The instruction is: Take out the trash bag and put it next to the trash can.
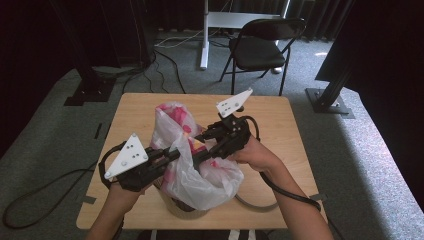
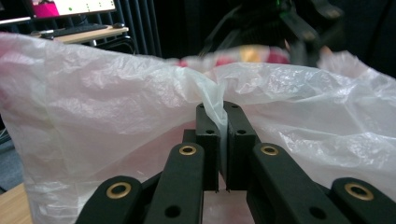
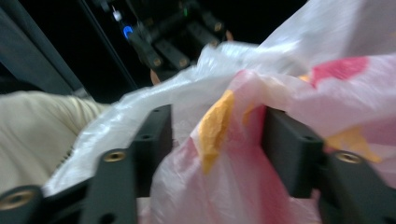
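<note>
Pinching a thin fold of the bag [image 2: 116, 88] rim, the left gripper [image 2: 218, 109] has its jaws fully together on the plastic at centre frame in its own view; in the high view it sits lower left [image 1: 172, 154]. The right gripper [image 3: 217, 135] has jaws parted about halfway, bag film bunched between them but the pads don't look pressed on it, so I'd call it loose, not a grip. The bag stands at centre of the table [image 1: 280, 130], draped in and over a basket [image 1: 182, 207] at the lower middle of the high view. Risks: the left hold is on one thin ply, so any sideways or upward pull could tear it or slip it out of the jaws. With the right side free, the rim may sag back and the bag mouth collapse. Pulling up on the left alone could also lift or tip the basket, which stands near the front table edge. Right gripper view is blurred, so contact there is uncertain.
</note>
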Demonstrator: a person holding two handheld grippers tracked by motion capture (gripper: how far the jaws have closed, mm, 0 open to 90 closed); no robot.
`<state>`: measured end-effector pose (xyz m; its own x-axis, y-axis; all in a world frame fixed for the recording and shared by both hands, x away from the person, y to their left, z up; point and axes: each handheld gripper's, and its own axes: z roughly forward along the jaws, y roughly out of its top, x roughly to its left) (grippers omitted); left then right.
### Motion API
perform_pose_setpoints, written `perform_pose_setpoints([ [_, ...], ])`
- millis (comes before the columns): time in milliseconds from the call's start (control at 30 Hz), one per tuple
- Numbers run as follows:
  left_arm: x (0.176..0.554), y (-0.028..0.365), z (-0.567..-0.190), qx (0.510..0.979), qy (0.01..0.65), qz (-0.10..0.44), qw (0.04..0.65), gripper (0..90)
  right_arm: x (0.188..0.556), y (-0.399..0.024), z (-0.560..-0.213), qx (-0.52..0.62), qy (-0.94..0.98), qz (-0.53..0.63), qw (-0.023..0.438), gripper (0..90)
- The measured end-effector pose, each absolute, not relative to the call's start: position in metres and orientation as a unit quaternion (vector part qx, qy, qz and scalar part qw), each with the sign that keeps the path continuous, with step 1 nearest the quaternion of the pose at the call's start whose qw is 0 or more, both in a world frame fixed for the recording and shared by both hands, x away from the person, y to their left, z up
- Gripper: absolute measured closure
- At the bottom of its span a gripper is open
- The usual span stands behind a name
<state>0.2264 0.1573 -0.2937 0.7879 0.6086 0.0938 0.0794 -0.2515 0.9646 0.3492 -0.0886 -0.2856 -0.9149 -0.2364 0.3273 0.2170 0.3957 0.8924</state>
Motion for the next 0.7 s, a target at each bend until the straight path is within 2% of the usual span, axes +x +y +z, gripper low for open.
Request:
perform_pose_setpoints([
  [100,0.227,0.152,-0.292,0.755,0.225,0.234,0.57,86.6,0.344,-0.079,-0.286,0.013,-0.823,-0.53,0.206,36.2],
  [200,0.228,0.148,-0.292,0.755,0.223,0.235,0.57,86.5,0.34,-0.072,-0.285,0.016,-0.832,-0.517,0.199,37.8],
  [433,0.227,0.148,-0.292,0.757,0.226,0.241,0.564,82.5,0.341,-0.068,-0.288,0.018,-0.849,-0.5,0.167,76.3],
  [533,0.23,0.154,-0.291,0.757,0.231,0.227,0.567,68.4,0.341,-0.068,-0.29,0.019,-0.855,-0.493,0.157,86.4],
  [633,0.229,0.16,-0.292,0.756,0.24,0.234,0.562,54.5,0.343,-0.071,-0.289,0.014,-0.856,-0.495,0.151,88.6],
  [700,0.228,0.165,-0.291,0.754,0.242,0.232,0.564,50.3,0.345,-0.074,-0.288,0.007,-0.852,-0.501,0.151,88.8],
])
